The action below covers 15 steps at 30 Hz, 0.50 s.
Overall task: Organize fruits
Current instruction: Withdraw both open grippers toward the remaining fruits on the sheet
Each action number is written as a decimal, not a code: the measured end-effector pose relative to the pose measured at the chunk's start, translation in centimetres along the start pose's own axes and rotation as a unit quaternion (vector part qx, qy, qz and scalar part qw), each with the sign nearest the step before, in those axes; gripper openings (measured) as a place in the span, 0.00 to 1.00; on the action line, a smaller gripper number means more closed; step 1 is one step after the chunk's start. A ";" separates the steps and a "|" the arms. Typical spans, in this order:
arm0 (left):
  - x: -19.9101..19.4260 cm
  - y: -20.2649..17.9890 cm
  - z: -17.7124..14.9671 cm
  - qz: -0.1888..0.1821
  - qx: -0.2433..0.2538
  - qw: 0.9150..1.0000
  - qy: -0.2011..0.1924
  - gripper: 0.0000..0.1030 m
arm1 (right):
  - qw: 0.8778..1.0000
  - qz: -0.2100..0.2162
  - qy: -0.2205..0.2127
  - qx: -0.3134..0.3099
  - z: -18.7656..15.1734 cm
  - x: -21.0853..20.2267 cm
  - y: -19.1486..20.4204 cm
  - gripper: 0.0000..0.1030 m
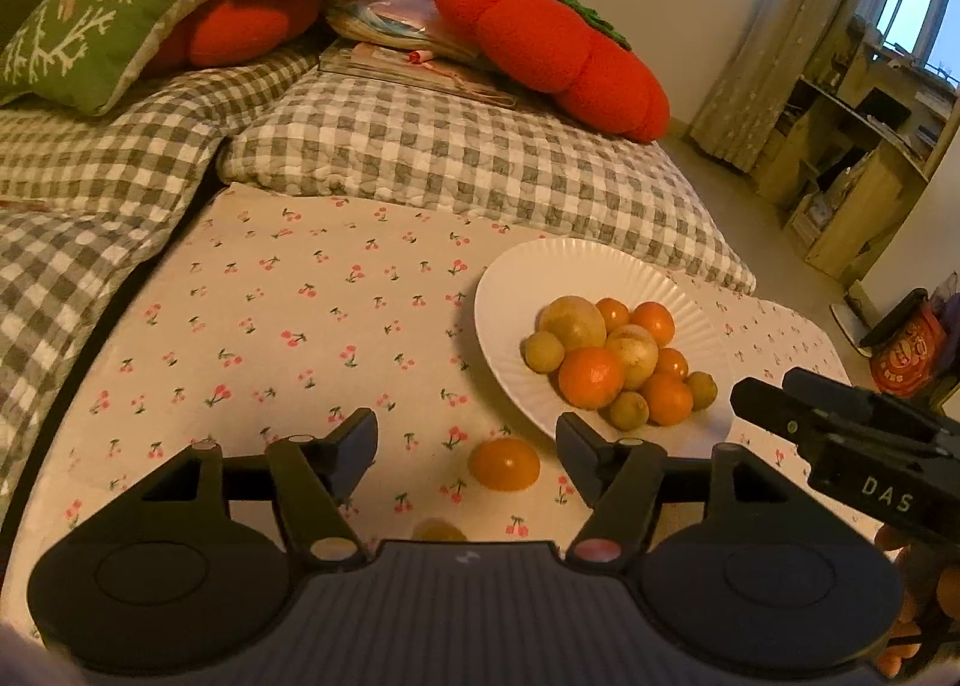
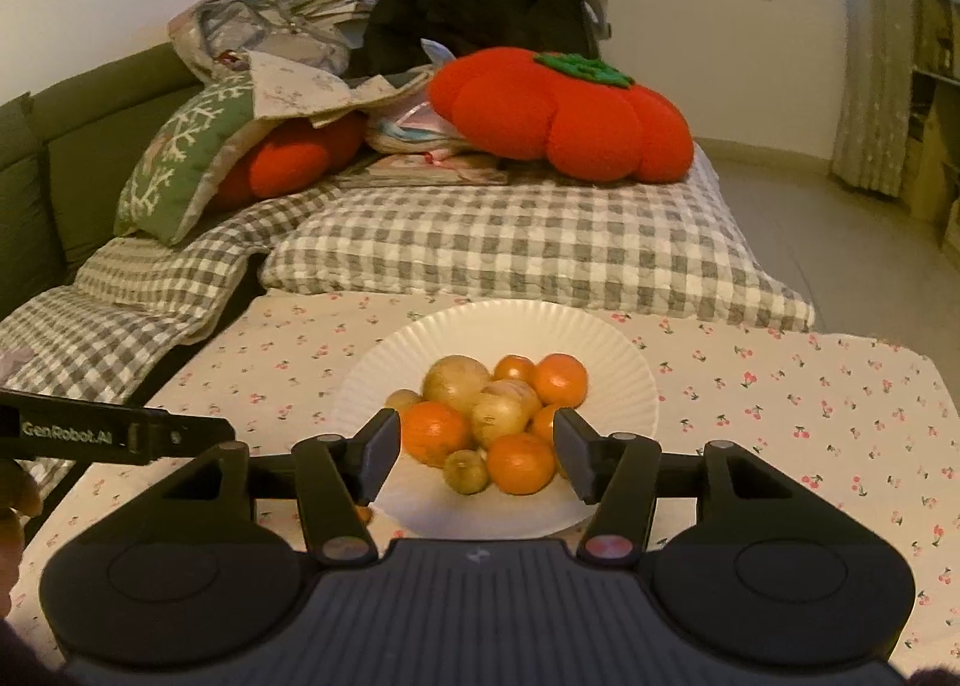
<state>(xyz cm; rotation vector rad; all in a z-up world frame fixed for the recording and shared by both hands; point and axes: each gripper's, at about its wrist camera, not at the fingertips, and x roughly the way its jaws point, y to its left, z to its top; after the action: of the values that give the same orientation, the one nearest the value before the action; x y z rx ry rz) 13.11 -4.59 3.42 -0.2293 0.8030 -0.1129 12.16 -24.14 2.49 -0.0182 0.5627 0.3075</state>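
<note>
A white paper plate (image 1: 516,278) (image 2: 600,338) on the cherry-print cloth holds a pile of several fruits: oranges (image 1: 591,377) (image 2: 519,461) and yellow-green ones (image 1: 573,320) (image 2: 456,383). A loose orange (image 1: 504,464) lies on the cloth left of the plate, between the fingers of my open, empty left gripper (image 1: 468,455). A small yellowish fruit (image 1: 438,531) peeks out just under that gripper's body. My right gripper (image 2: 477,461) is open and empty, low over the plate's near side, with fruit showing between its fingers. Its body shows in the left wrist view (image 1: 840,440).
The cherry-print cloth (image 1: 270,326) covers the surface. Behind it lie a grey checked cushion (image 1: 450,158), red tomato-shaped pillows (image 1: 552,44) (image 2: 564,116), a green pillow (image 1: 102,8) and stacked papers. A floor and wooden shelves (image 1: 852,146) are at the right.
</note>
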 end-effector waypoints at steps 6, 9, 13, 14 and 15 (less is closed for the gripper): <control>-2.2 0.4 -0.8 0.005 0.006 1.000 -0.011 0.57 | 1.000 -0.005 0.001 -0.013 0.0 -1.1 1.6 0.60; -3.2 0.8 -1.6 0.013 0.011 1.000 -0.016 0.63 | 0.999 -0.007 0.005 -0.032 -0.3 -1.5 2.8 0.71; -4.2 1.8 -2.8 0.018 0.005 1.000 -0.017 0.66 | 0.998 -0.009 0.003 -0.056 -0.8 -1.8 4.7 0.90; -4.4 2.0 -3.2 0.019 0.003 1.000 -0.015 0.66 | 0.998 -0.012 0.001 -0.059 -0.9 -1.9 5.2 0.94; -4.6 2.2 -3.6 0.020 0.003 1.000 -0.014 0.66 | 0.998 -0.014 0.000 -0.062 -1.1 -2.0 5.6 1.00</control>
<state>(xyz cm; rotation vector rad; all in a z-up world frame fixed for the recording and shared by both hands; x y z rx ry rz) 7.34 -2.15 3.69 -0.2090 0.7798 -0.0741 8.40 -19.45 3.01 -0.1454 0.5423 0.3139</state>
